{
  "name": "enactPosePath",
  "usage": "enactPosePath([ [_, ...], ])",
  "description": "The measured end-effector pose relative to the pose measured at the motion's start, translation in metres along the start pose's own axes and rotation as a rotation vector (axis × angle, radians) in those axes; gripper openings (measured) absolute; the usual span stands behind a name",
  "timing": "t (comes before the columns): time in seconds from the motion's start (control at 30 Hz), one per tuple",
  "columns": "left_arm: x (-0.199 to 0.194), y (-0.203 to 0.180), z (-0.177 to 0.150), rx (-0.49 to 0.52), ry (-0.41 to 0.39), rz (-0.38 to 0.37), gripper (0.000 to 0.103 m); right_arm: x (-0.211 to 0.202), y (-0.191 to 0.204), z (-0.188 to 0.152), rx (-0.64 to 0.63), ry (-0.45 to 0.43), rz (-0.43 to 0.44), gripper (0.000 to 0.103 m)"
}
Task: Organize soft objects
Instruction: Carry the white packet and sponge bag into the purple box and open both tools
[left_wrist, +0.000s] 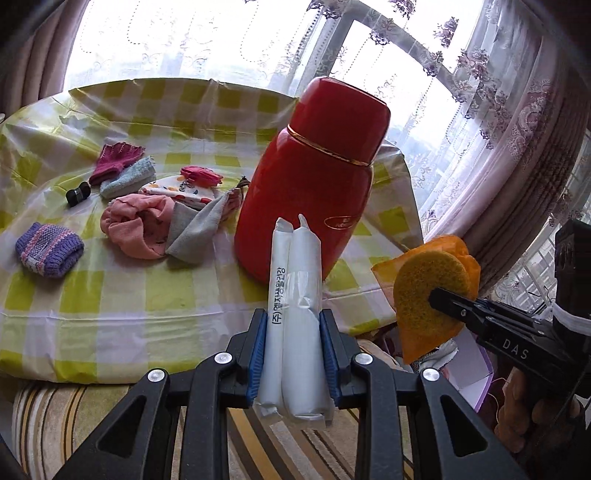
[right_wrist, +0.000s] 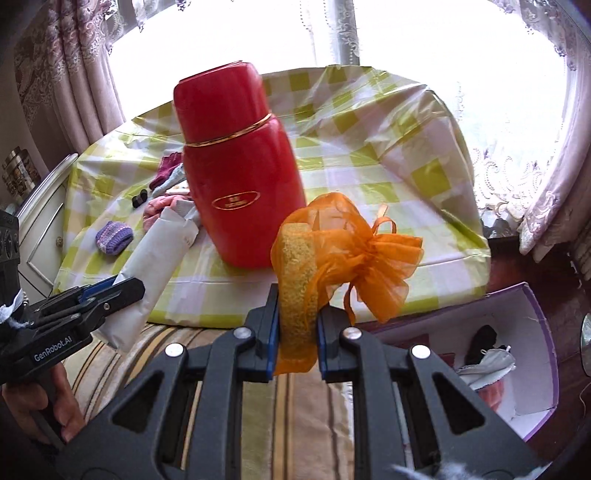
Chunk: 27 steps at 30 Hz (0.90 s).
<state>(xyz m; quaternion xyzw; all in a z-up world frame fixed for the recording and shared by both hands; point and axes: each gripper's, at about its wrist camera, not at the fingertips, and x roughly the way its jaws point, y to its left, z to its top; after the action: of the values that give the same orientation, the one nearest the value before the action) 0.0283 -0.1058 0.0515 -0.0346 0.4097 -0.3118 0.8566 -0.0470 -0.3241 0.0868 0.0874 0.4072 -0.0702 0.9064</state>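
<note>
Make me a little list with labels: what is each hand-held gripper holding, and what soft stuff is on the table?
left hand-held gripper: shut on white wrapped packet
right hand-held gripper: shut on orange mesh bag with a yellow sponge inside
table: yellow checked cover
standing on table: red flask
soft things on table: purple knitted piece, pink cloth, grey cloth
beside table: open purple box

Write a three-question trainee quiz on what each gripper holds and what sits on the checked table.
1. True or false: the left gripper is clamped on a white wrapped packet.
2. What does the right gripper hold: (a) purple knitted pouch, (b) yellow sponge in an orange mesh bag, (c) pink cloth?
3. Name the tall hard object on the yellow-checked tablecloth.

Key: 1 true; 2 b; 3 the red flask.
</note>
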Motion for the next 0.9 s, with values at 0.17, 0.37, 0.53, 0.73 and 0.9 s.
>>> enactPosePath([
  [0.17,0.018,-0.041,0.003,0.073,0.026,-0.059,0.029,-0.007,-0.057,-0.003,0.082,0.012,-0.130,0.020],
  [0.37,0.037,-0.091,0.003,0.176,0.071,-0.133,0.029,-0.012,-0.111,-0.014,0.156,0.044,-0.255,0.020],
  [0.53,0.053,-0.128,0.002,0.251,0.102,-0.181,0.029,-0.017,-0.142,-0.017,0.211,0.055,-0.301,0.020],
  [0.73,0.065,-0.167,0.002,0.343,0.120,-0.224,0.030,-0.026,-0.161,-0.017,0.239,0.039,-0.326,0.020],
  [0.9,0.082,-0.198,0.008,0.437,0.134,-0.273,0.030,-0.035,-0.173,-0.019,0.254,0.025,-0.354,0.020],
])
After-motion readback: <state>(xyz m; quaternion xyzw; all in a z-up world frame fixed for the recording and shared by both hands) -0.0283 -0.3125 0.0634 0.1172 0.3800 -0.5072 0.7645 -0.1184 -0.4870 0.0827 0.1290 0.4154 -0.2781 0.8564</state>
